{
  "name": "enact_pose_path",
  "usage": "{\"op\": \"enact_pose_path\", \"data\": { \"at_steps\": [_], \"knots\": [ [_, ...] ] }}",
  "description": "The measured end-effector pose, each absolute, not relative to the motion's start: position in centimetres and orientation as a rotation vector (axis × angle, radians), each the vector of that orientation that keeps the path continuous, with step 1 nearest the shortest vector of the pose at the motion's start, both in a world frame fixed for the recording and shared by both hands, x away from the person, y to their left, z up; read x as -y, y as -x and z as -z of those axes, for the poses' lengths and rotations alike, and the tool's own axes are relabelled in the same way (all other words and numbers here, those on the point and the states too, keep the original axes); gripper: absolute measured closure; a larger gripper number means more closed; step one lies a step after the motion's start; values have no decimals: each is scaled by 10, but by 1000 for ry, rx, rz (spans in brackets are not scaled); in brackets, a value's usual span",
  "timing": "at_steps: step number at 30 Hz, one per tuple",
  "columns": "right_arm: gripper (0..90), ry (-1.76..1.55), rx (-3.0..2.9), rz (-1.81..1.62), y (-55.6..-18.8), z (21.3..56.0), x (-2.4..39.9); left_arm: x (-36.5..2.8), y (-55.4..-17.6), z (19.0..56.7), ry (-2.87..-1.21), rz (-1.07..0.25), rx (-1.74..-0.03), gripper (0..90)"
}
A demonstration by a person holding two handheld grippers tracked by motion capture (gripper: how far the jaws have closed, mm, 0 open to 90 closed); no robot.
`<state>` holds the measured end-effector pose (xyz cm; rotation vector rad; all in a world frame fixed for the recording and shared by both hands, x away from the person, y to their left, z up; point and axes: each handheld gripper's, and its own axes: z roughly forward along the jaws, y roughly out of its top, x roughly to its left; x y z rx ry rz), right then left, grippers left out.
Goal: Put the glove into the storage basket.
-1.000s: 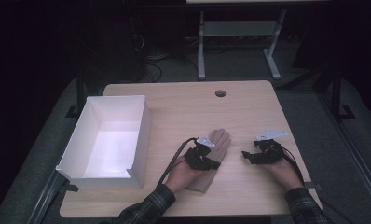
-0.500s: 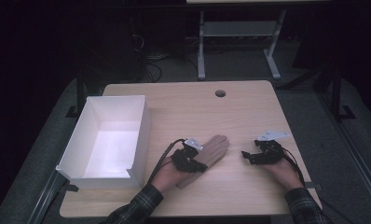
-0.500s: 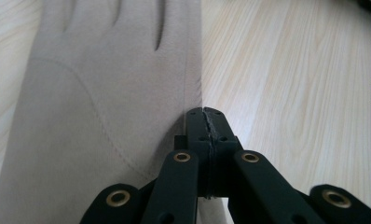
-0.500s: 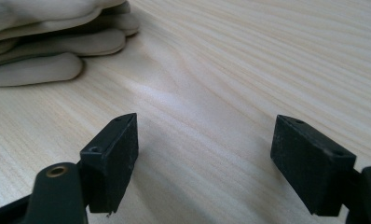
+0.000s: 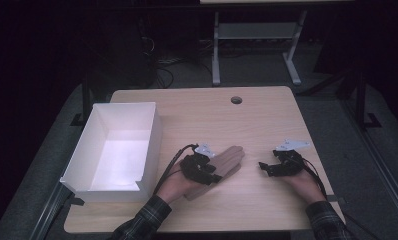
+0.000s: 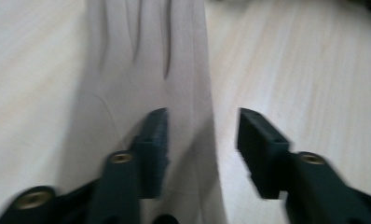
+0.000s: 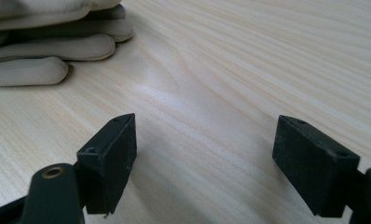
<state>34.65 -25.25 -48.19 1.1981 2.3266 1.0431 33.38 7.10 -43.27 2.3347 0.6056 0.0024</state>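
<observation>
Beige glove (image 5: 229, 162) lies flat on my table (image 5: 197, 107), fingers pointing away from me, and my left gripper (image 6: 202, 140) sits over its cuff end. From the left gripper view I see the jaws parted about halfway, having just been opening; one pad hangs over the glove's palm, the other over bare wood just past the glove's edge. Nothing is pinched between them, so the glove is loose. In the high view the left gripper (image 5: 202, 169) covers the near half of the glove, with the fingertips showing beyond it.

My right gripper (image 7: 202, 154) stands well apart, off to the glove's fingertip side, jaws wide and holding nothing, having opened a little further just now. In its own view, only plain wood lies between the pads, and the glove's fingertips (image 7: 44, 51) sit ahead and to the left. In the high view the right gripper (image 5: 282, 162) is fairly near the table's right edge.

Left of my left gripper stands a white box (image 5: 152, 135), open on top, its near wall close beside that hand. Between the two grippers the wood is free, and ahead of both lies open table up to a round hole (image 5: 236, 100) near the far edge.
</observation>
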Motion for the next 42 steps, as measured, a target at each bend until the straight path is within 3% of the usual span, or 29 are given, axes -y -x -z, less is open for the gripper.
{"op": "enact_pose_path", "data": {
  "at_steps": [6, 15, 36, 40, 42],
  "knots": [
    [211, -1198, -2329, -1042, -347, 482, 252, -71, -343, 431, -2321, -126, -622, 238],
    [211, -1198, -2329, -1042, -347, 482, 252, -67, -353, 444, -2334, -114, -653, 147],
    [210, -1197, -2329, -1042, -347, 482, 252, -56, -349, 464, -2408, -143, -606, 149],
    [210, -1197, -2329, -1042, -347, 482, 252, -57, -348, 462, -2410, -121, -588, 214],
    [210, -1197, -2330, -1042, -347, 482, 252, -57, -347, 460, -2415, -101, -567, 321]
  ]
}}
